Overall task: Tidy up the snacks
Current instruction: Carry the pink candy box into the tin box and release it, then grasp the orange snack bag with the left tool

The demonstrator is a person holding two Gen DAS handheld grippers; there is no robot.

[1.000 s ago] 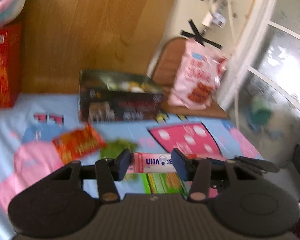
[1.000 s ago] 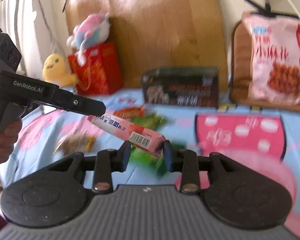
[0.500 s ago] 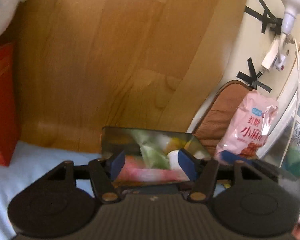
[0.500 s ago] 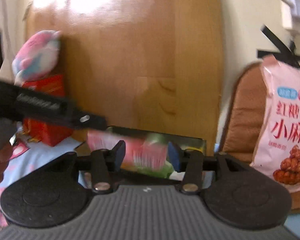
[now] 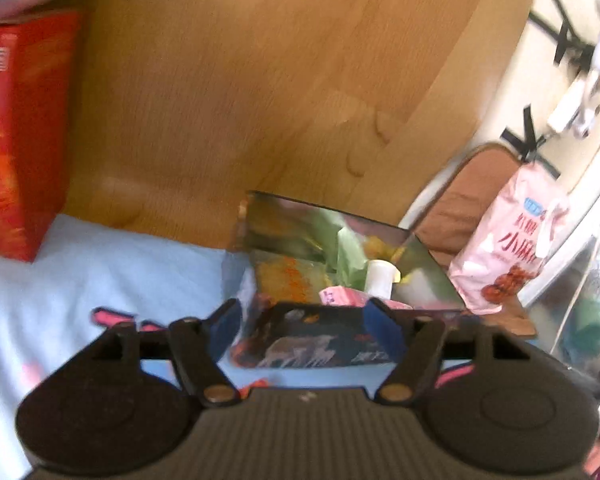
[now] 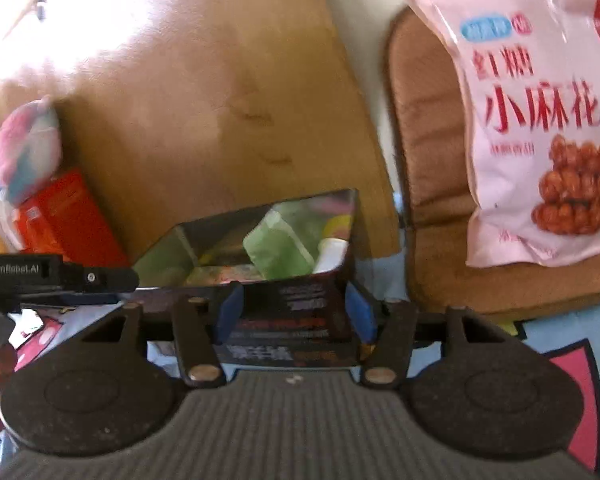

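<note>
Dark box (image 6: 284,280) sits open-topped against the wooden board, so snacks drop in. I hold both grippers, left (image 5: 306,326) and right (image 6: 294,314), at its near wall, jaws wide apart and empty.

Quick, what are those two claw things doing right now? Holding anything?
Left gripper: open, holding nothing, by the dark snack box.
Right gripper: open, holding nothing, facing the same box.

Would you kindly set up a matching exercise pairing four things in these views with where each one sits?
Things:
1. pink box
2. pink snack bag
3. red carton
4. left gripper

Places:
A. against the brown cushion
B. open, in front of the dark box
C. inside the dark box
D. left of the wooden board

Pairs: 1-C, 2-A, 3-D, 4-B
</note>
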